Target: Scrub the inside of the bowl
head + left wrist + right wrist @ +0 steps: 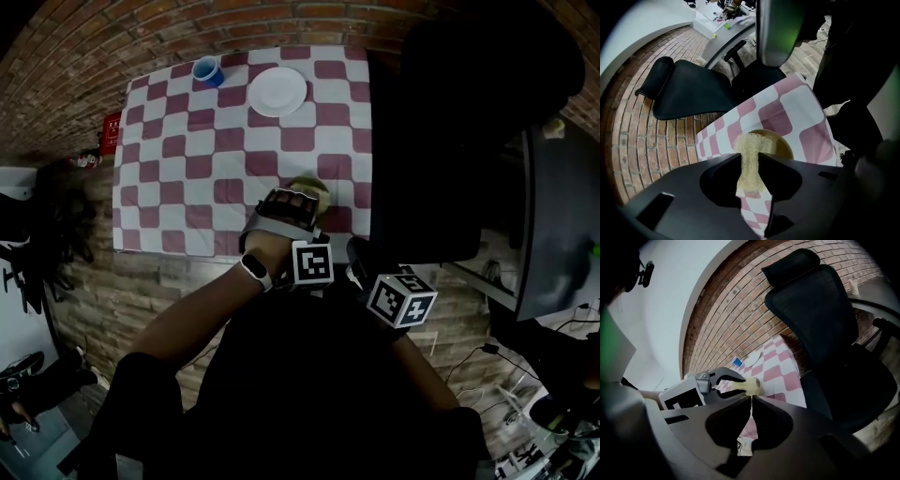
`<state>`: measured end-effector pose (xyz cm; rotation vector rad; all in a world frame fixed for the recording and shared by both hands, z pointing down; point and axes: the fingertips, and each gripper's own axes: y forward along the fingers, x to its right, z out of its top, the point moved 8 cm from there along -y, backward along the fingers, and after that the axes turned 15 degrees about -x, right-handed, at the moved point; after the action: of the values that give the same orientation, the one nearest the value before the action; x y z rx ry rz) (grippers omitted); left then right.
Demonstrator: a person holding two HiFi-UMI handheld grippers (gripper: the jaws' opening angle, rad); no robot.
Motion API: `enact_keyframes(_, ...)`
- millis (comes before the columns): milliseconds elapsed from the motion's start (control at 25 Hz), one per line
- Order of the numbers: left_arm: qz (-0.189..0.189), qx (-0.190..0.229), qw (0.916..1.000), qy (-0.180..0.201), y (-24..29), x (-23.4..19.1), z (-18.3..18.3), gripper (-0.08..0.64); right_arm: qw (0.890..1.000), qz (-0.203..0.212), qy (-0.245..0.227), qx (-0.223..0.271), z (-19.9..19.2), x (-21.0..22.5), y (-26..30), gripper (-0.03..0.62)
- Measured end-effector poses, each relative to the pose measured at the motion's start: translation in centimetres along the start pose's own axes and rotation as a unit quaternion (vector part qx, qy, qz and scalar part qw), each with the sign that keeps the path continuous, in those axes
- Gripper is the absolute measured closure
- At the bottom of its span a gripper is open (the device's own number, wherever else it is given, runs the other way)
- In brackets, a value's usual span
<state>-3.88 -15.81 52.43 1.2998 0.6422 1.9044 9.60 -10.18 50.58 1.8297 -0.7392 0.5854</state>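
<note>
A pale yellow sponge (749, 157) is pinched between the jaws of my left gripper (751, 174). Just behind it an olive-yellow bowl (780, 144) sits on the pink-and-white checked tablecloth (797, 105). In the head view the left gripper (292, 202) is over the bowl (312, 187) near the table's front right edge. My right gripper (752, 401) is shut with nothing between its jaws, held back from the table at the right of the left one. It looks at the left gripper (723, 385) and the sponge (751, 386). Its marker cube (401, 298) shows by my body.
A white plate (277, 91) and a blue cup (207, 70) stand at the table's far side. A black office chair (441, 141) is close against the table's right edge. Brick floor (112, 66) surrounds the table.
</note>
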Motion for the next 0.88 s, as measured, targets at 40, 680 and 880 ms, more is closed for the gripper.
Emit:
enact_keyframes(40, -0.001, 0.001, 1.0, -0.001, -0.1, 0.3, -0.2, 0.445, 1.0, 0.001, 0.0, -0.002, 0.0, 0.0, 0.1, 0.56)
enact_keyframes(680, 0.004, -0.024, 0.9994, -0.024, 2.3, -1.2, -2.3, 0.445, 1.0, -0.002, 0.0, -0.004, 0.2, 0.0, 0.2, 0.56)
enact_keyframes(880, 0.01, -0.024, 0.9994, -0.022, 2.7, -2.3, -1.4, 0.445, 1.0, -0.009, 0.007, 0.0, 0.1, 0.5, -0.2, 0.56)
